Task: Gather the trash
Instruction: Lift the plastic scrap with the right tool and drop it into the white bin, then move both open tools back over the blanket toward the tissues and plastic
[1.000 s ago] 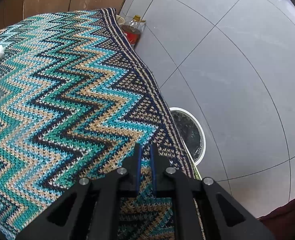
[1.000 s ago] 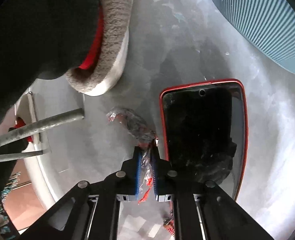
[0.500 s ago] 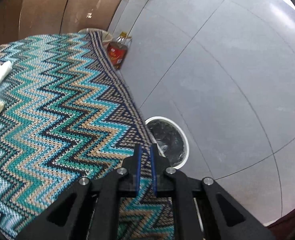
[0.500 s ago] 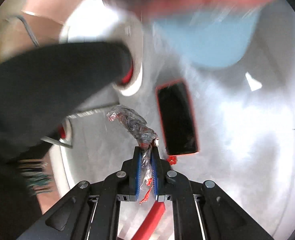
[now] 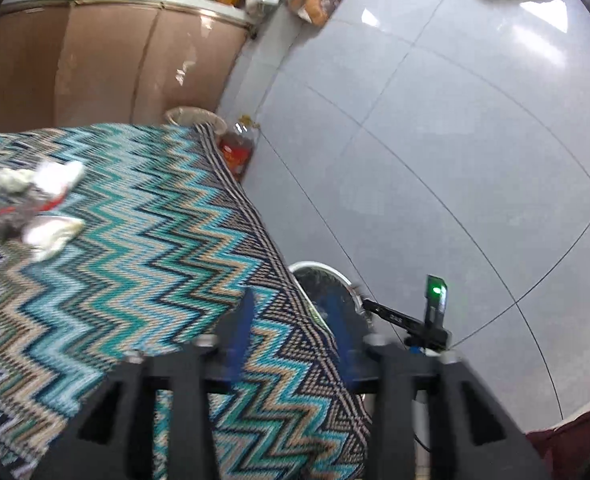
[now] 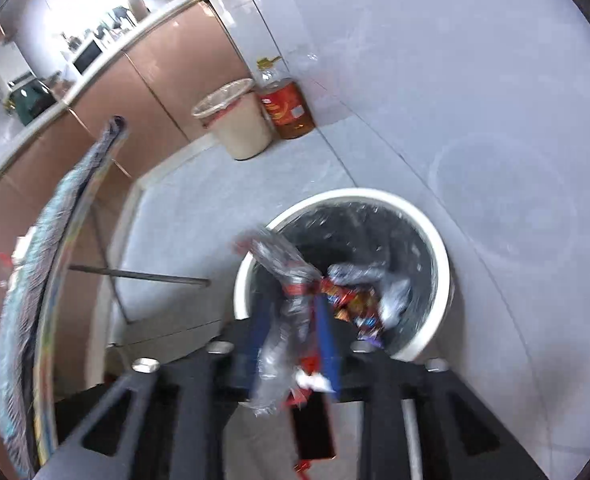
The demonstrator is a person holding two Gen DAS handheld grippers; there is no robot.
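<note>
Wrapper, crinkled and silvery, is seen between the spread fingers of the right tool, above the near rim of the white bin. If released here, it could be caught on a finger or dropped outside. The left tool is held spread and empty over the zigzag-clothed table, where more trash is left

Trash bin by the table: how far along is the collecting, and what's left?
Done: the white bin already holds several wrappers. In hand: the right gripper, above the bin's near rim, has a crinkled silver wrapper between its fingers; whether it is released yet is unclear. Left: crumpled tissues and wrappers lie on the zigzag tablecloth; the left gripper is open, empty.
</note>
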